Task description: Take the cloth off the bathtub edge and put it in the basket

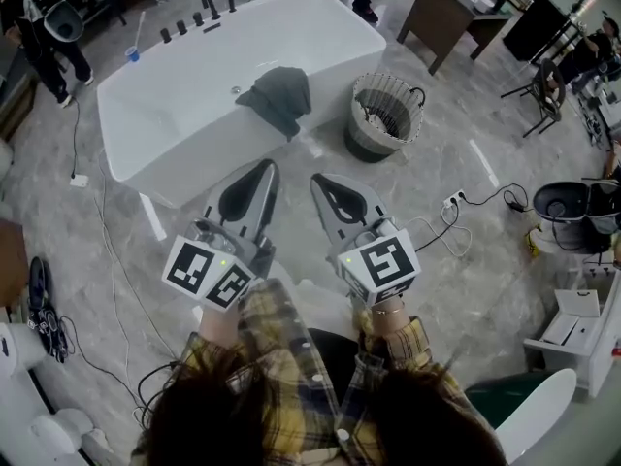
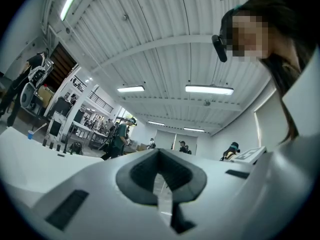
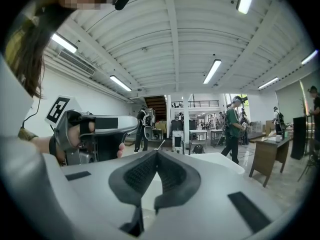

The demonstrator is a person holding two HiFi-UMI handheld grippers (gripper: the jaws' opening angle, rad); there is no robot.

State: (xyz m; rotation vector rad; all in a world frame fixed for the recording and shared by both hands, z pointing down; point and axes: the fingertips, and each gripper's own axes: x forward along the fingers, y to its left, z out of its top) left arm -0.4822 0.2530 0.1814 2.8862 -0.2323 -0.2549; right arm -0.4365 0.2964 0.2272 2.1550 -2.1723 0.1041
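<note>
A dark grey cloth [image 1: 277,96] hangs over the near edge of the white bathtub [image 1: 184,105]. To its right on the floor stands a woven basket [image 1: 385,116]. My left gripper [image 1: 267,168] and right gripper [image 1: 317,183] are held side by side in front of the tub, short of the cloth, both shut with nothing in them. In the left gripper view the jaws [image 2: 159,154] meet at the tips against the ceiling. In the right gripper view the shut jaws [image 3: 157,155] point level at the tub's rim [image 3: 220,160], and the left gripper [image 3: 85,134] shows beside them.
Black taps [image 1: 199,17] line the tub's far rim, near a blue cup [image 1: 132,54]. Cables and a power strip [image 1: 454,202] lie on the marble floor at right. A brown desk [image 1: 446,13] stands behind the basket. People stand at the back left [image 1: 44,27].
</note>
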